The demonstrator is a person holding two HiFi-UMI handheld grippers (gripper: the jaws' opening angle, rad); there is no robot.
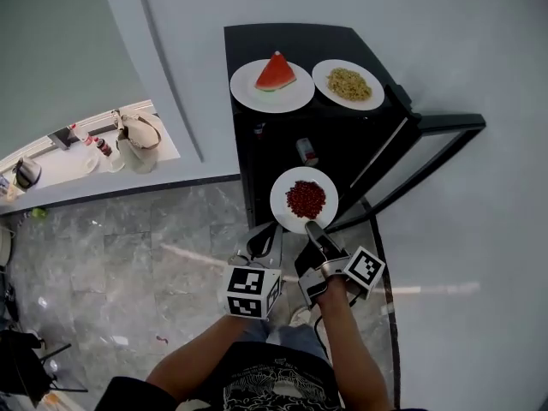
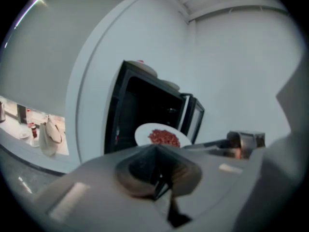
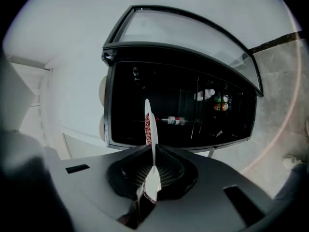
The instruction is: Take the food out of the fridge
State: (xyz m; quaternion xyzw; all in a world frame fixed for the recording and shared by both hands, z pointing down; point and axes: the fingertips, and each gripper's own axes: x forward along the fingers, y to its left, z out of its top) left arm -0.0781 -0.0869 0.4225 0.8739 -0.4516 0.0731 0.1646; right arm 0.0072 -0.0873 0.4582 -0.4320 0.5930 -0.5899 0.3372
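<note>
Cube markers (image 1: 253, 291): black-and-white square patterns; no letters or digits
Fridge bottles (image 3: 205, 94): labels too small to read
Shirt print (image 1: 265, 388): illegible

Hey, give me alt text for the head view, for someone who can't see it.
The right claw grips a white plate of red food by its rim, in front of an open black fridge. On top sit a watermelon slice and a plate of noodles; the shut left claw is empty.
</note>
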